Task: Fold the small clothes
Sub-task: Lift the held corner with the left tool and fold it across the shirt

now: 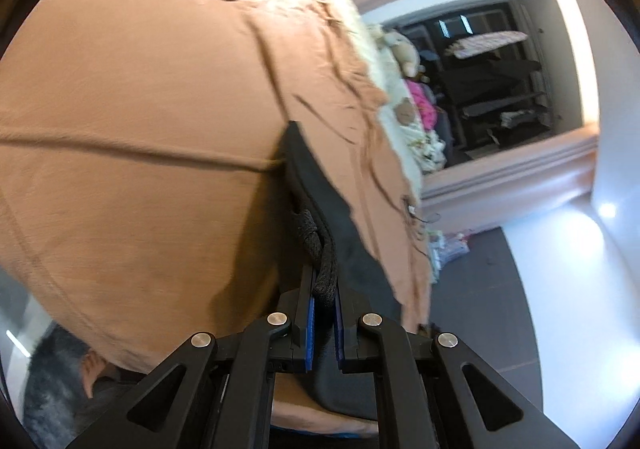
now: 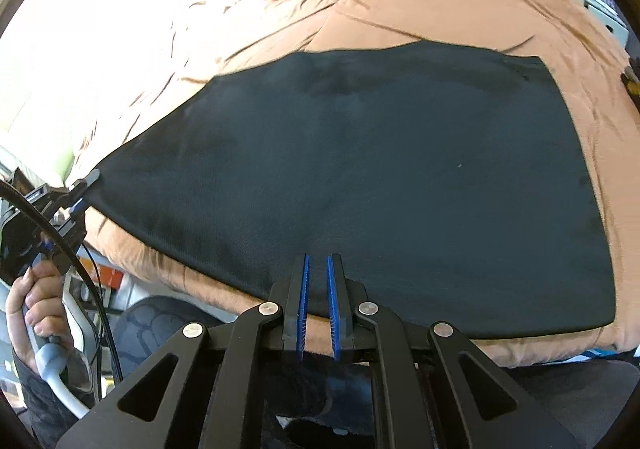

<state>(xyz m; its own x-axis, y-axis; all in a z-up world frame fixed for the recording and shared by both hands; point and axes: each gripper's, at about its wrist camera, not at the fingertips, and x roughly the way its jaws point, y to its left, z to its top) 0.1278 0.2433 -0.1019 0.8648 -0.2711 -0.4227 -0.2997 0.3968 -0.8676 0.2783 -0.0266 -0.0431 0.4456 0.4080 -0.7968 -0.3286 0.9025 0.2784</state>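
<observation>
A black garment point(image 2: 360, 177) lies spread flat on a brown bed cover point(image 2: 440, 1). My right gripper point(image 2: 317, 261) hovers over its near edge, jaws a narrow gap apart with nothing between them. My left gripper point(image 1: 325, 289) is shut on the garment's corner with its black drawstring point(image 1: 320, 249); the cloth's edge point(image 1: 320, 185) runs away from the fingers. The left gripper also shows at the far left of the right wrist view point(image 2: 82, 189), held by a hand at the garment's left corner.
The brown cover point(image 1: 140, 89) fills most of the left wrist view. Pillows and soft toys point(image 1: 404, 49) lie at the bed's head. A dark wardrobe opening point(image 1: 500, 81) and grey floor point(image 1: 480, 289) are beyond. A cable point(image 2: 60, 249) hangs by the hand.
</observation>
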